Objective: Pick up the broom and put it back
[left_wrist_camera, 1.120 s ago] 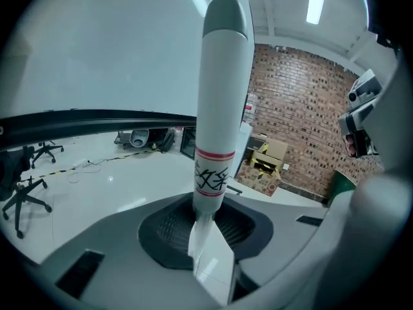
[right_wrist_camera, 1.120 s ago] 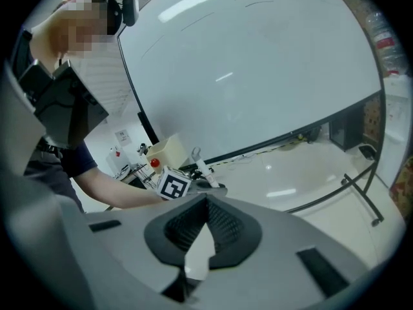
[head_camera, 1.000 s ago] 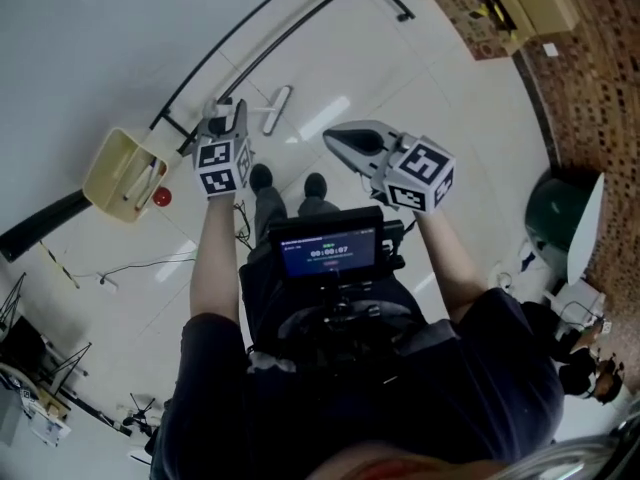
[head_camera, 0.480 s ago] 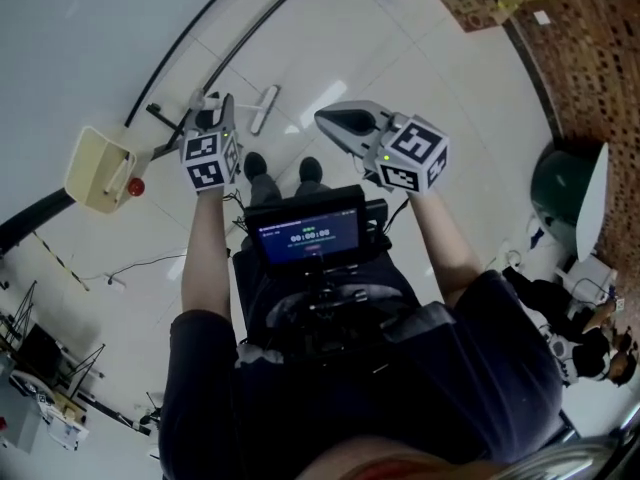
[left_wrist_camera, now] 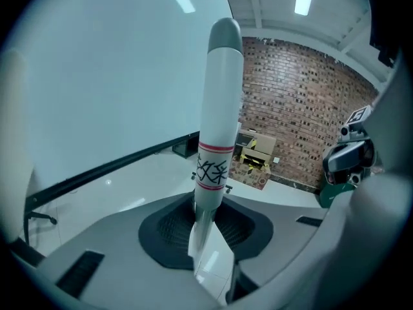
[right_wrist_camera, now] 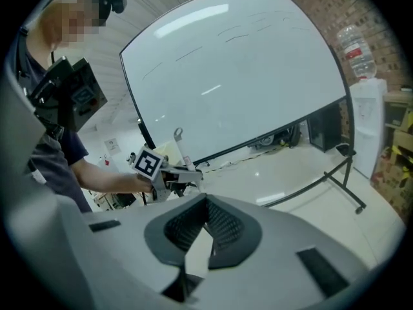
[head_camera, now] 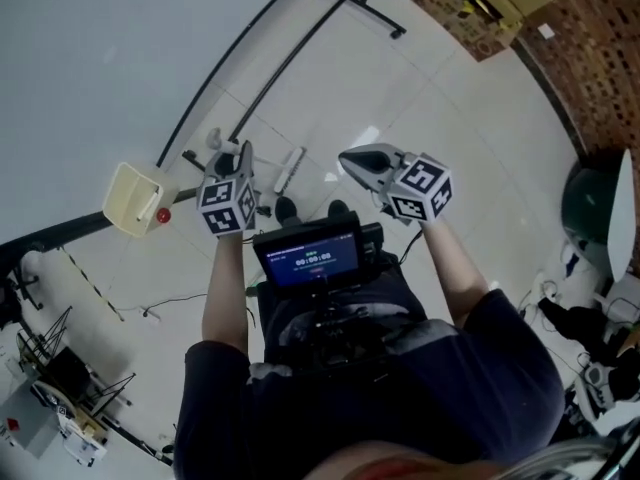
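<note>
- Left gripper view: shows the left tongs (left_wrist_camera: 205,237) clamped on the broom handle (left_wrist_camera: 218,108), gripping just below the red-striped label (left_wrist_camera: 214,166), with the grey cap (left_wrist_camera: 225,31) at the far end.
- Counts as picked up, judging by that firm grip; not yet put back.
- Right tongs (right_wrist_camera: 200,237): closed on nothing, held out beside the left tongs above the floor (head_camera: 420,98).
- Probably leaves carrying the broom to its resting place and letting go there.
- Possibly belongs by the yellow dustpan (head_camera: 132,196) at the foot of the whiteboard (head_camera: 100,48), to the left in the head view; only a guess.
- Cannot make out the broom's sweeping end with any certainty.
- May be the short pale bar (head_camera: 290,171) just right of the left tongs, ahead of the shoes (head_camera: 288,208); too small to tell.
- Cannot tell whether the lower end has cleared the floor.
- Right gripper view: gives only a thin pale rod with a loop on top, rising above the left tongs; lower part cut off.
</note>
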A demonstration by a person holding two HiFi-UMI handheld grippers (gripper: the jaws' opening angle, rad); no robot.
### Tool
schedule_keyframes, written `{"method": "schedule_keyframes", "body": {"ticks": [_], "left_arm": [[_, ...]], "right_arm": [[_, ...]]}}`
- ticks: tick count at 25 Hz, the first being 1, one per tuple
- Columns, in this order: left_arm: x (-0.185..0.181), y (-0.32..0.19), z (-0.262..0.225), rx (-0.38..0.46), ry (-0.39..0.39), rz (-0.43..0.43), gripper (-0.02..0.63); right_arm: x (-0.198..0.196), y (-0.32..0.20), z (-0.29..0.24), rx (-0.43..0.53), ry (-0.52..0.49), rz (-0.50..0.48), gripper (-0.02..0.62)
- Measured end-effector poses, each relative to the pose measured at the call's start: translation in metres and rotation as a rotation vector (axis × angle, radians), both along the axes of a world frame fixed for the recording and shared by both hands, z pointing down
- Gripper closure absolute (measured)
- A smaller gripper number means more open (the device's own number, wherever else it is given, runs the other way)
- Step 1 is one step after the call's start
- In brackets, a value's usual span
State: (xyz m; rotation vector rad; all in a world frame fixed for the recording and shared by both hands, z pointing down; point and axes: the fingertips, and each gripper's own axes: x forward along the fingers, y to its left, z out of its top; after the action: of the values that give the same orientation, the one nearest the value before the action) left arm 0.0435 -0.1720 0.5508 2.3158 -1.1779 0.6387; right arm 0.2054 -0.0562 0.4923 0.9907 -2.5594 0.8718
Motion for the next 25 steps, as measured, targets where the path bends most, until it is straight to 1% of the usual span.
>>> {"method": "schedule_keyframes", "body": {"ticks": [4,7,9,13,18,19,22,23,25], "left_arm": [[0.011,0.011,-0.054,0.073,0.031,0.015,0.52],[0.02,0.031,-0.102,0.135,0.08,0.012,0.52],[0.021,0.038,-0.132,0.17,0.11,0.008,0.52],[0.031,0.037,-0.175,0.234,0.155,0.007,0.52],[0.044,0.035,-0.205,0.271,0.192,-0.01,0.52],[0.046,0.035,-0.209,0.274,0.197,-0.014,0.52],[0.056,0.04,-0.22,0.28,0.218,-0.017,0.52],[0.06,0.042,-0.225,0.287,0.227,-0.016,0.519],[0.07,0.047,-0.236,0.308,0.246,-0.012,0.518]], "right_arm": [[0.011,0.016,-0.003,0.01,-0.009,0.004,0.588],[0.018,0.042,-0.016,0.042,-0.005,-0.008,0.588],[0.016,0.048,-0.025,0.067,0.002,-0.026,0.588],[0.013,0.033,-0.044,0.136,0.01,-0.053,0.586],[-0.003,0.011,-0.068,0.233,0.039,-0.088,0.559],[-0.008,0.007,-0.069,0.248,0.059,-0.104,0.526],[-0.025,-0.002,-0.057,0.273,0.162,-0.169,0.383],[-0.031,-0.005,-0.051,0.281,0.201,-0.191,0.354],[-0.041,-0.011,-0.041,0.303,0.257,-0.224,0.316]]}}
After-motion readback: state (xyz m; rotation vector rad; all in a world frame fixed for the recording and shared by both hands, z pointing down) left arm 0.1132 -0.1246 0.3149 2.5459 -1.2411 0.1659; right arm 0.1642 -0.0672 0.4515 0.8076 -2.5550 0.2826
